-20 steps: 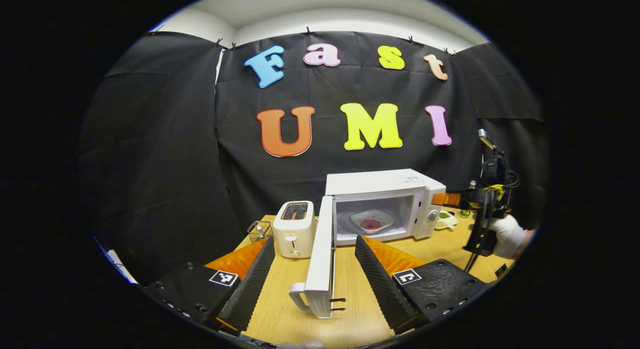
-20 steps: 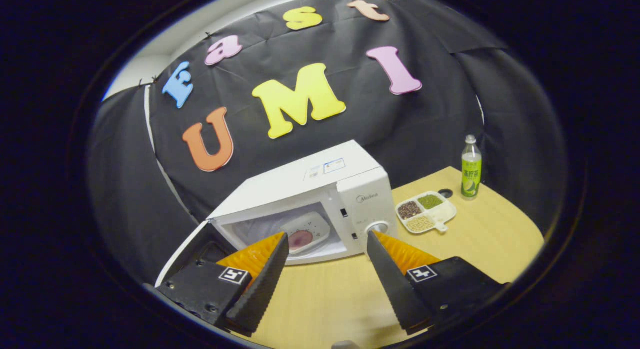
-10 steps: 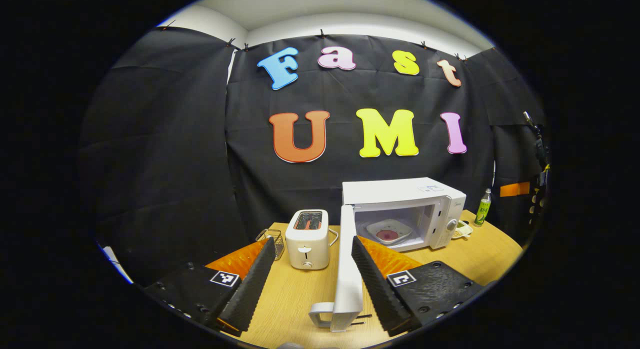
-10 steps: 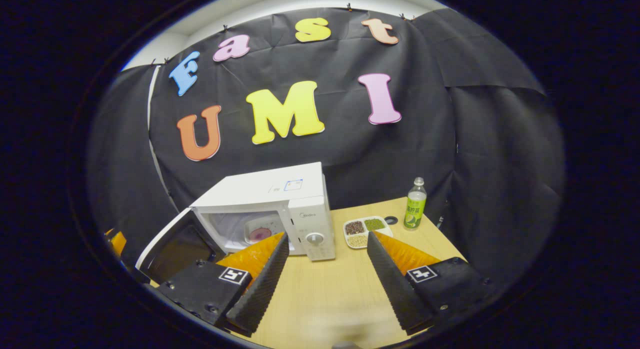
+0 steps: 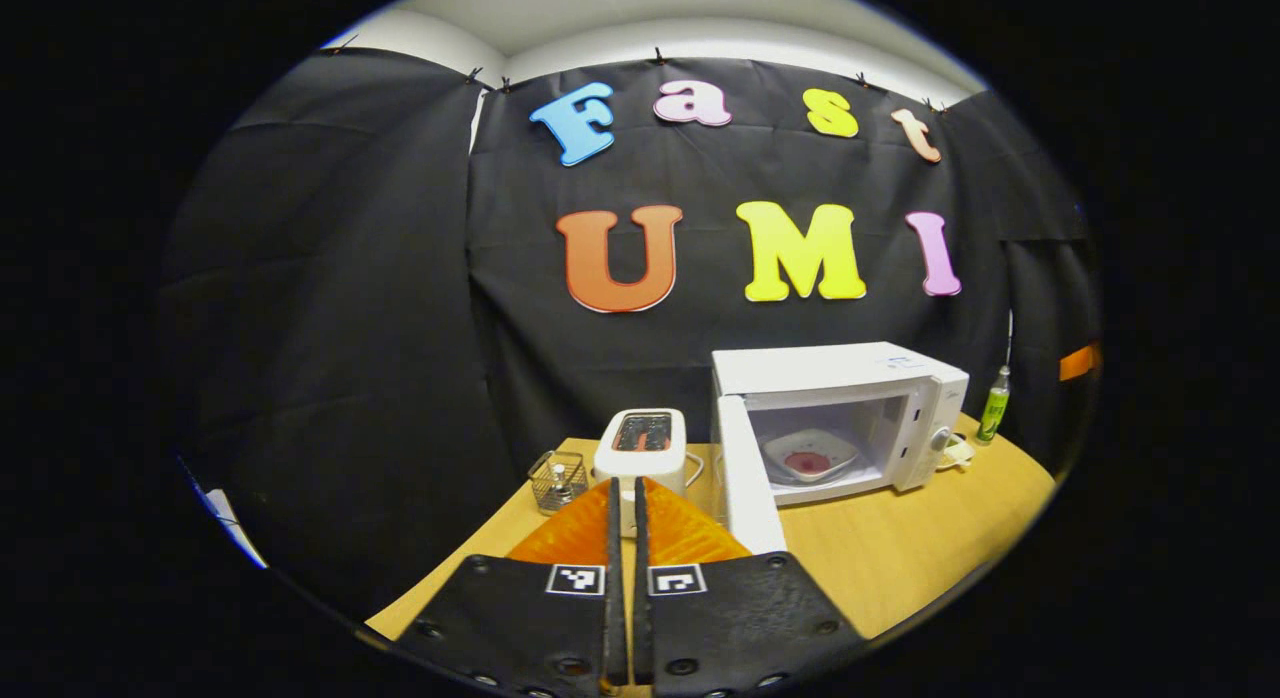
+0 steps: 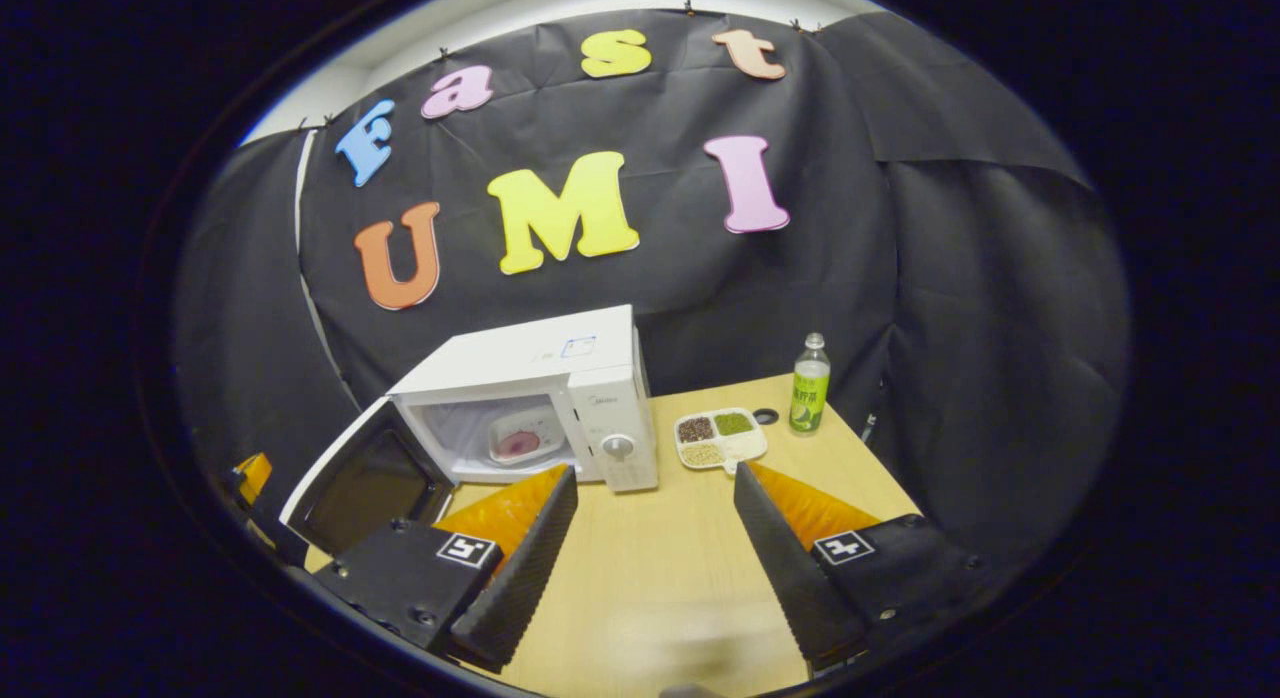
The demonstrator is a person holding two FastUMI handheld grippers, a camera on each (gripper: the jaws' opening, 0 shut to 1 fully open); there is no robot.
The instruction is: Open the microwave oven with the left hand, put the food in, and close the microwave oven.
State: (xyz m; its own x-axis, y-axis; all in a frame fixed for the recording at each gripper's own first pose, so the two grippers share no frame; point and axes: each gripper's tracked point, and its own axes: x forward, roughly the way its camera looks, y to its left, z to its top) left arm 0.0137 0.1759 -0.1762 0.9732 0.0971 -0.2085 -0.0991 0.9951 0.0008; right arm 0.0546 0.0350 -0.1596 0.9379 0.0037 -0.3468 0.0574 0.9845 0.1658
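Fingers of left gripper together, beside open microwave door.

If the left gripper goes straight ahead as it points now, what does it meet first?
Most likely the toaster: the shut left gripper lines up with it. The open microwave door stands just to its right; depth is hard to judge.

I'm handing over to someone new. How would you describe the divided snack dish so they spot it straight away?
Find the white microwave on the wooden table, its door swung open. Just past its dial side, toward the green bottle, lies the divided snack dish. It is the only flat white tray here with separate compartments of dark, green and pale grains.
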